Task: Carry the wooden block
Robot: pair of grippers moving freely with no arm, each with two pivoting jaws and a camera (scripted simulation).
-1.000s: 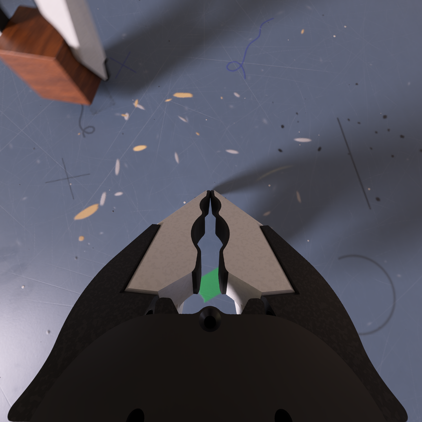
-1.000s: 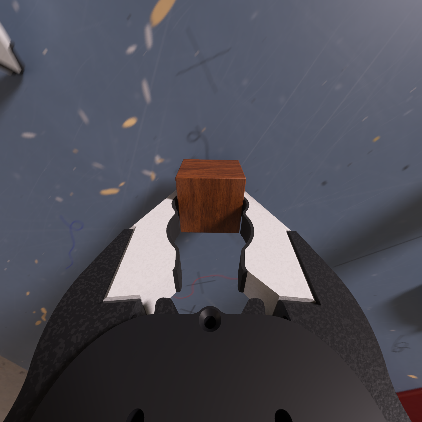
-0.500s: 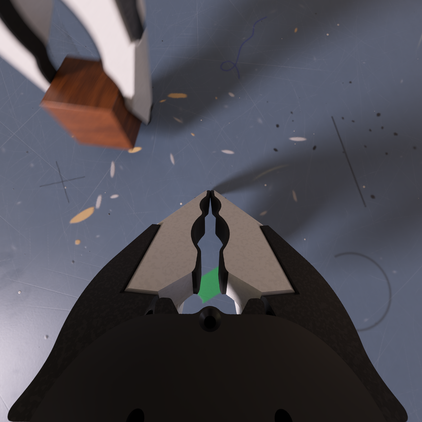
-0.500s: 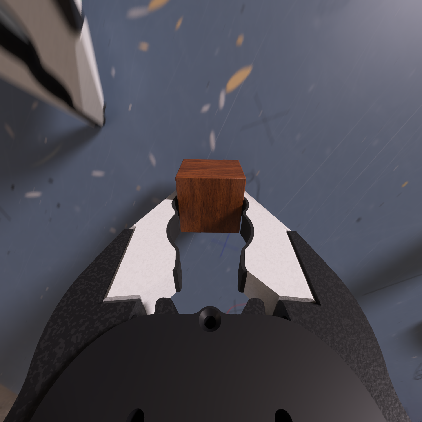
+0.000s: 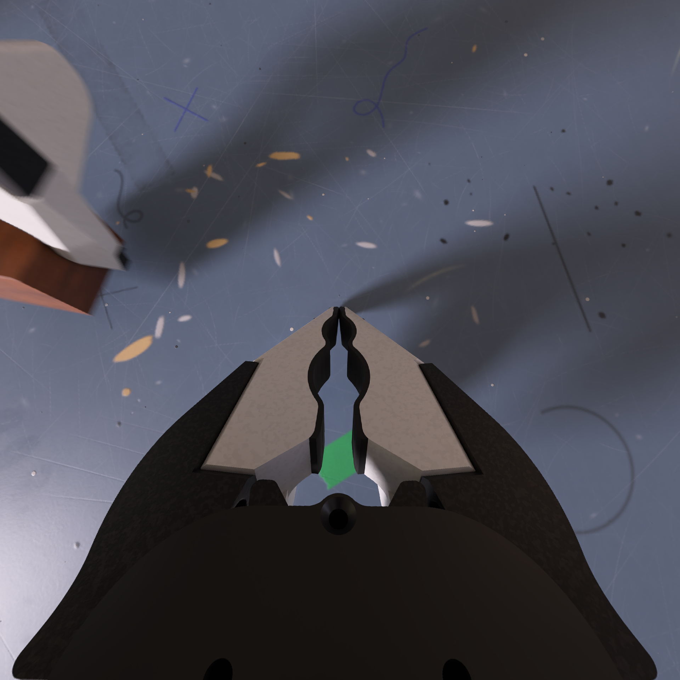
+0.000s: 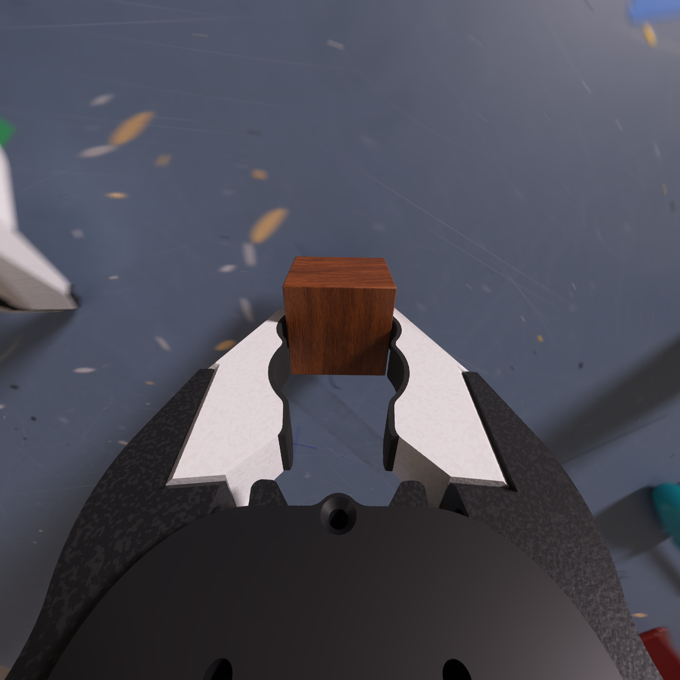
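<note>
Block position decides your move: the wooden block (image 6: 338,323) sits clamped at the right gripper (image 6: 338,331) tips, twelve o'clock; the left gripper (image 5: 338,312), pressed together and empty, sees it at ten o'clock.

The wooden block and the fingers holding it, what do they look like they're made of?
The wooden block looks like dark reddish-brown wood with a smooth, slightly glossy finish: streaky grain runs down its faces. The right gripper clamps it with fingers that look like matte off-white plastic, faintly speckled, with black, possibly rubber, inner pads.
</note>
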